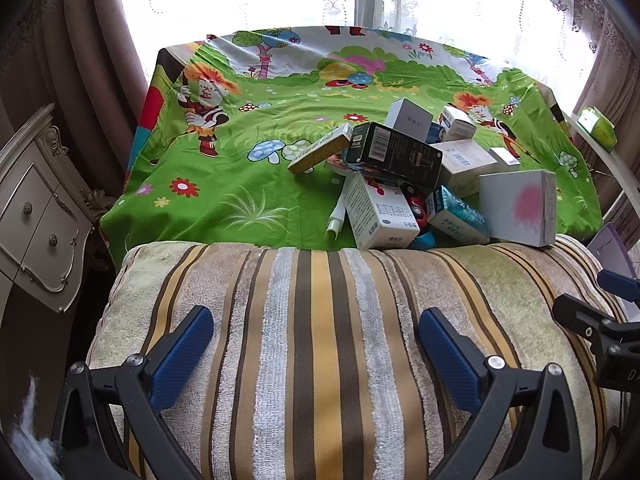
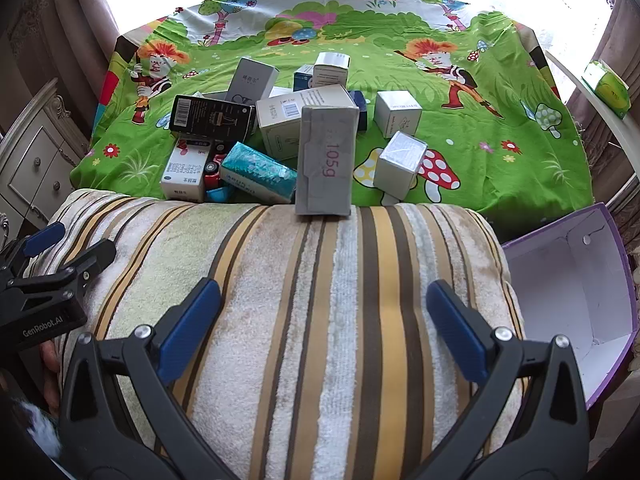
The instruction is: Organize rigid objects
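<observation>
Currently we are holding both grippers over the striped beige-and-brown terry towel (image 2: 320, 320), both with jaws spread wide and gripping nothing. Left gripper (image 1: 316, 340) is hovering over the towel's left part; right gripper (image 2: 324, 312) is sitting beside it, near the towel's right end.

Past the towel's far edge, the heap of small cardboard boxes (image 1: 400, 168) is lying on the green cartoon-print cloth (image 1: 240, 152), toward its right side in the left wrist view. We are seeing these pieces in it:
- black rectangular box with a barcode (image 1: 394, 152) tilting on top of the heap, touching the yellow-edged flat box (image 1: 320, 148) to its left
- white medicine box with red print (image 1: 380, 212) leaning against the towel edge, white tube (image 1: 338, 216) just beside it
- teal patterned box (image 2: 258, 174) lying beside a small red toy car (image 2: 212, 172)
- tall grey carton marked 105g (image 2: 326, 160) standing upright, touching the towel edge
- two small silver-white cubes (image 2: 400, 164) sitting apart from the heap on the right

Open purple-walled white-lined cardboard box (image 2: 572, 292) is sitting at the towel's right end, just beside the right gripper.
</observation>
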The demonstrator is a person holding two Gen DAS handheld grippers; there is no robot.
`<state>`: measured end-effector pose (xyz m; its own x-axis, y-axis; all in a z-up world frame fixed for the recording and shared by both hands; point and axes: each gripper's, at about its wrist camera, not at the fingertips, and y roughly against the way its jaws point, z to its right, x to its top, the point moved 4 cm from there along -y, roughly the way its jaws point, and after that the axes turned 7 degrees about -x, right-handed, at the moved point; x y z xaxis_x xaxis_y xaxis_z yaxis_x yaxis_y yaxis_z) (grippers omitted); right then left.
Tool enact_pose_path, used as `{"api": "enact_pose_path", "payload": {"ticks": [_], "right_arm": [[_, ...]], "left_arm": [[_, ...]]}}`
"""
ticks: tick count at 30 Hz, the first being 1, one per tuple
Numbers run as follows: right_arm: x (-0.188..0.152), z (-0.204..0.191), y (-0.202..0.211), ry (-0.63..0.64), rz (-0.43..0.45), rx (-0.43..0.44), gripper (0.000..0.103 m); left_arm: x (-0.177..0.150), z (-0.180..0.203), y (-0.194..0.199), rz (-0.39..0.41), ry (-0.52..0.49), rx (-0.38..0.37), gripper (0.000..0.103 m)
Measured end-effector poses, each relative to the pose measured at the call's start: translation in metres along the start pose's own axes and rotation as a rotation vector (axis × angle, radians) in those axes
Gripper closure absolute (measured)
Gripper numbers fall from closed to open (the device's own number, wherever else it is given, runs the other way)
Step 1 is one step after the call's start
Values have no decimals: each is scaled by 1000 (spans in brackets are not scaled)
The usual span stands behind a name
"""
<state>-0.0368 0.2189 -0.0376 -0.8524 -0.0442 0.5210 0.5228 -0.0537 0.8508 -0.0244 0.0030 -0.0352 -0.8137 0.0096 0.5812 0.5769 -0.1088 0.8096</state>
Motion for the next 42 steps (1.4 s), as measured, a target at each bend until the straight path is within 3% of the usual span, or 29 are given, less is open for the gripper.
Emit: {"api": "enact_pose_path", "payload": {"ticks": [42], "right_arm": [[-3, 1, 0, -6, 19, 5, 0]], "left_arm": [[0, 1, 3, 9, -5, 11, 0]]}}
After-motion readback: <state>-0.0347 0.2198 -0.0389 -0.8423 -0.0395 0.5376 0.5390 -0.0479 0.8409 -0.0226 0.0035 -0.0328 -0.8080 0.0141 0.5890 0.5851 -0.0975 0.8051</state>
